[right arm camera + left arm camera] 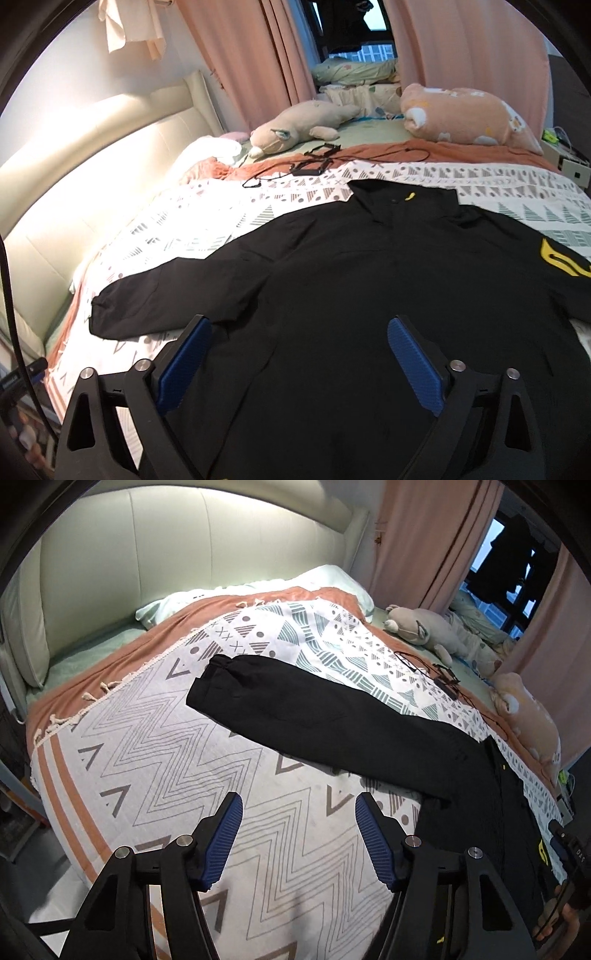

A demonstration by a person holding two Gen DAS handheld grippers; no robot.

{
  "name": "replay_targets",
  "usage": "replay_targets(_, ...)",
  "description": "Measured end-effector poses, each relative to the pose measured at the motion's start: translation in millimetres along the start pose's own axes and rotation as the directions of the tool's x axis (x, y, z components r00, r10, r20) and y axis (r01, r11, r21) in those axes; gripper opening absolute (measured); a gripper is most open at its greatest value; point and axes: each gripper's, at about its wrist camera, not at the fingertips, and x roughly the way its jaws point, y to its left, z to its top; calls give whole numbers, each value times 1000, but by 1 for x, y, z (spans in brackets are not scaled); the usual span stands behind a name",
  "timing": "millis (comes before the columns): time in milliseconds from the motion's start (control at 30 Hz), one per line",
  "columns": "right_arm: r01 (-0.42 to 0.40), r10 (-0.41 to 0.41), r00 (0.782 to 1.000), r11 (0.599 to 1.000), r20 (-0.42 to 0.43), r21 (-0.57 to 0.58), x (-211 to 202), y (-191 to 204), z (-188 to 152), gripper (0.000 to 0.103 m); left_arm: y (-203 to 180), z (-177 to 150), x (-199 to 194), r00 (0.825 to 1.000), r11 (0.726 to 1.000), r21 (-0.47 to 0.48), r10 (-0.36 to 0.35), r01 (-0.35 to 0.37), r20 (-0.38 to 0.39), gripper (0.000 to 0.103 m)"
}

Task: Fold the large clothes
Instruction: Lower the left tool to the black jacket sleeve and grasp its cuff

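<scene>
A black long-sleeved shirt lies spread flat on a patterned bedspread that covers the bed; in the right wrist view it fills the middle and lower frame, its collar toward the upper middle, a yellow emblem at the right edge, and one sleeve reaching out toward the left; in the left wrist view that sleeve runs from the upper middle down to the lower right, its cuff lying on the zigzag print; the left gripper hangs over bare bedspread at the lower middle, jaws parted with nothing between them, the sleeve just beyond its fingertips; the right gripper hovers above the shirt's body at the lower middle, jaws spread wide and clasping nothing; two plush toys rest near pink curtains at the top of the frame, a black cable lying just below them; a cream padded headboard fills the upper left of the left wrist view.
</scene>
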Motion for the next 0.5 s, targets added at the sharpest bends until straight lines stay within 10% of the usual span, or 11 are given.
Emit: replay_targets(500,-47,53,992,997,-116,55,121,2,29,51,54,53,135,992,979,-180,82,-100,-101,59)
